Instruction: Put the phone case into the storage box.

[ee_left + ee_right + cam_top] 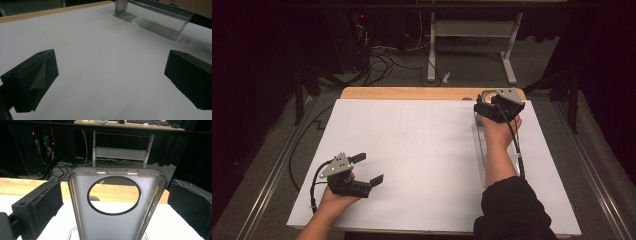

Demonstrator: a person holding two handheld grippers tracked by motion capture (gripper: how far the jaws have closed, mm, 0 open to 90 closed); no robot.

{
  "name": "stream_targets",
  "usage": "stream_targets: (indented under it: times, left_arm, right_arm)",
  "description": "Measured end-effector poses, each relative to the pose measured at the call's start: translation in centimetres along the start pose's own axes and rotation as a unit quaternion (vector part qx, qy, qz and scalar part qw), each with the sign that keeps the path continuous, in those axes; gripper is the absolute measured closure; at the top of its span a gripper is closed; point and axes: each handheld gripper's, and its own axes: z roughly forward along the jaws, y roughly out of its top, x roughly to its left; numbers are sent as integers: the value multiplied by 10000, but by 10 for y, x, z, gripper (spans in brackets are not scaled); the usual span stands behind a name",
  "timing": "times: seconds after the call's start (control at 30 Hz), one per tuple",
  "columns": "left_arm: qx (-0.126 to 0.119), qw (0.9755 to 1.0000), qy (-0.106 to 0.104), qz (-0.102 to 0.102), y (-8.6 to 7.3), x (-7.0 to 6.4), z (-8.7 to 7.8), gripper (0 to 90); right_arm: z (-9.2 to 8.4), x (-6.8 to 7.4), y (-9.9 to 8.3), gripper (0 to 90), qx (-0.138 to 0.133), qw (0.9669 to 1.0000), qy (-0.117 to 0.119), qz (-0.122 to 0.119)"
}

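- Right gripper (492,102) hovers at the far right of the table (412,93), jaws spread wide either side of a phone case (115,217), gripping nothing.
- Left gripper (369,169) rests near-left on the white sheet (422,160), jaws equally wide, empty.
- Case, grey with a round camera cutout, stands up between the right jaws, apart from both pads; its foot seems to sit in a clear stand (152,20).
- Step judged: approach to grasp the case. Next move calls for closing squarely on its side edges.
- No brand, label or writing legible.
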Motion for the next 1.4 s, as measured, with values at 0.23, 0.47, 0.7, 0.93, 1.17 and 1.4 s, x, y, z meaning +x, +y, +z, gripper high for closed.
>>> stream_targets:
  times: [0.23, 0.47, 0.7, 0.93, 1.17, 1.4]
  left_arm:
    - [18, 10000, 11, 4, 0, 0, 1, 2]
    - [14, 10000, 3, 9, 0, 0, 1, 1]
    - [31, 10000, 24, 23, 0, -1, 2, 2]
    - [55, 9999, 101, -66, 1, 1, 1, 2]
    - [66, 9999, 107, -66, 0, 2, 2, 2]
    - [98, 9999, 126, -64, 0, 3, 3, 1]
  right_arm:
    - [-2, 1, 1, 0, -1, 10000, 70, -2]
    - [-8, 2, 1, 0, -2, 9999, 144, 37]
    - [-15, 1, 1, 0, 16, 9998, 215, 33]
    - [-25, 4, 2, 0, -35, 9995, 310, 9]
    - [-35, 5, 1, 0, -52, 9990, 436, -18]
    - [-44, 4, -2, 0, -47, 9987, 507, -67]
